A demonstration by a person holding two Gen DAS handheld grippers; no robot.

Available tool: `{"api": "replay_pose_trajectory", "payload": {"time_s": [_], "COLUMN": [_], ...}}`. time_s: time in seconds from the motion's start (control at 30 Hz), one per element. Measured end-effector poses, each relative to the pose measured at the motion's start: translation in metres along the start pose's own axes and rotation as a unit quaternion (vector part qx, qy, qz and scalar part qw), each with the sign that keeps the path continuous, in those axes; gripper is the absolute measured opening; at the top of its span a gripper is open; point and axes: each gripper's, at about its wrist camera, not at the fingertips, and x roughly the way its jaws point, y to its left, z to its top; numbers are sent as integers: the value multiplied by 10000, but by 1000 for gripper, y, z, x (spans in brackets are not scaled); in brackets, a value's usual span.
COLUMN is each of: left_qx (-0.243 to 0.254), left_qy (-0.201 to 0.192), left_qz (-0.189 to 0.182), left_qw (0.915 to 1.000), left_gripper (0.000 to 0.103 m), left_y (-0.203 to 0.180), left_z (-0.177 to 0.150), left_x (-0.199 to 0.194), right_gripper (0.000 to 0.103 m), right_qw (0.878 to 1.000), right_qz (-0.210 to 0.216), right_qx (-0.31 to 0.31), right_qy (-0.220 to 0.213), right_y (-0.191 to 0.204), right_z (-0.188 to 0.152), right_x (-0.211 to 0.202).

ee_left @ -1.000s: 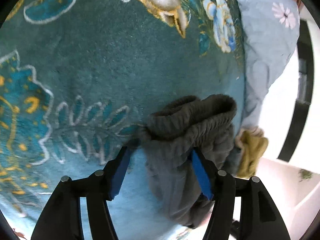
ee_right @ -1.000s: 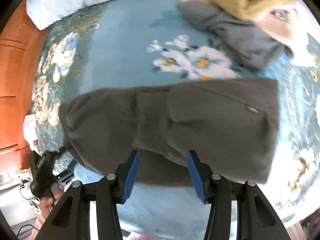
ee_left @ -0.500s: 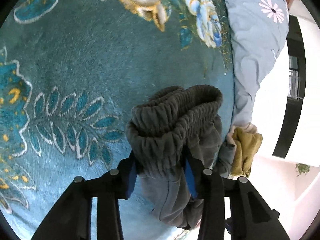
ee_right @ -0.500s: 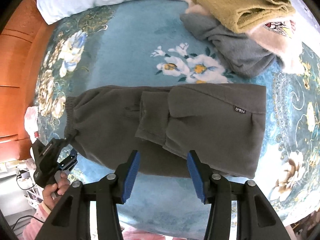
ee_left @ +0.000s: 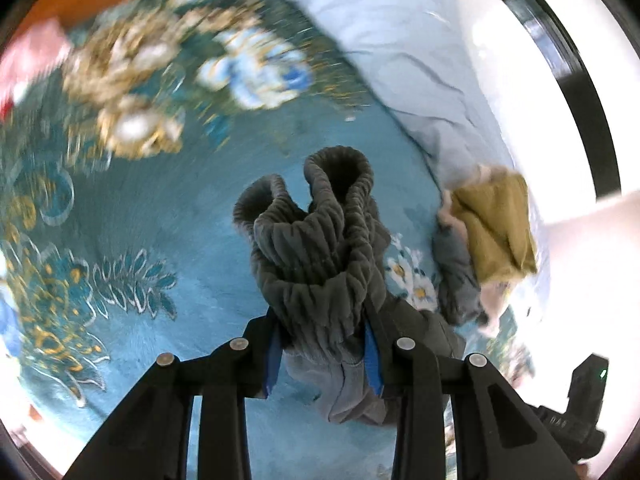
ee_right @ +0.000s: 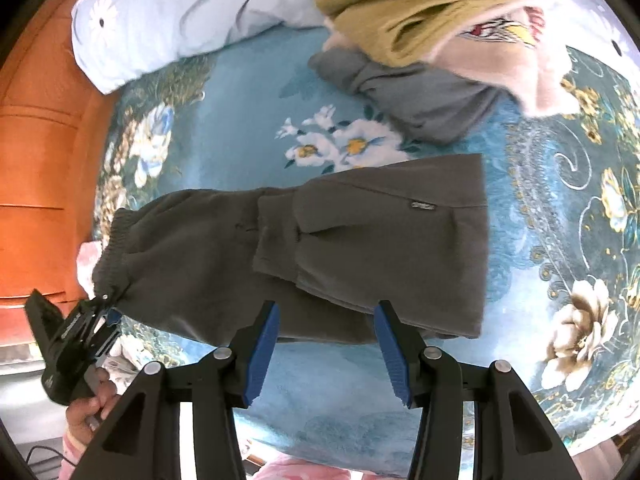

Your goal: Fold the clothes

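Observation:
Dark grey sweatpants (ee_right: 360,248) lie partly folded on the teal floral bedspread (ee_right: 248,136), legs doubled over to the right. My left gripper (ee_left: 322,350) is shut on the bunched elastic waistband (ee_left: 316,240) and lifts it off the bed; it also shows in the right wrist view (ee_right: 105,312) at the pants' left end. My right gripper (ee_right: 326,336) is open and empty, just in front of the pants' near edge.
A pile of other clothes lies at the far side: a mustard sweater (ee_right: 420,4), a grey garment (ee_right: 424,96) and a pink printed one (ee_right: 516,64). A pale blue pillow (ee_right: 180,20) lies by the orange wooden headboard (ee_right: 36,152).
My left gripper closed on the waistband and raised it, swinging its view up toward the pillow. My right gripper stayed open and drew back slightly from the pants.

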Motion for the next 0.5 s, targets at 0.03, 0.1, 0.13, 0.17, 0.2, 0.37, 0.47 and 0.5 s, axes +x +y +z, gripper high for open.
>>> {"api": "replay_pose_trajectory", "payload": {"time_s": [0.03, 0.1, 0.13, 0.17, 0.2, 0.37, 0.47, 0.5], "left_qx": [208, 663, 865, 1073, 1308, 2072, 2451, 2640], "left_qy": [-43, -78, -86, -90, -84, 94, 231, 251], "left_qz": [78, 261, 347, 441, 566, 1261, 1671, 1829], "left_qw": [9997, 9974, 9956, 9932, 9898, 9701, 9547, 9467], "left_gripper": [35, 35, 35, 35, 35, 35, 35, 35], "left_y": [-15, -51, -66, -82, -101, -173, -204, -216], "left_z": [-1, -6, -10, -14, -21, -60, -86, -96], "left_x": [-6, -11, -14, -16, -15, 6, 22, 28], "right_gripper": [53, 53, 53, 53, 53, 53, 53, 53], "right_qw": [10000, 9998, 9996, 9994, 9991, 9975, 9951, 9939], "right_qz": [47, 124, 159, 193, 213, 224, 260, 288], "right_qx": [24, 91, 142, 204, 258, 471, 774, 896], "right_qy": [-48, -119, -159, -206, -253, -470, -553, -569], "right_y": [-7, -21, -29, -40, -49, -100, -135, -147], "right_z": [-3, -10, -14, -17, -21, -38, -46, -47], "right_x": [-5, -12, -15, -19, -23, -41, -48, -50]}}
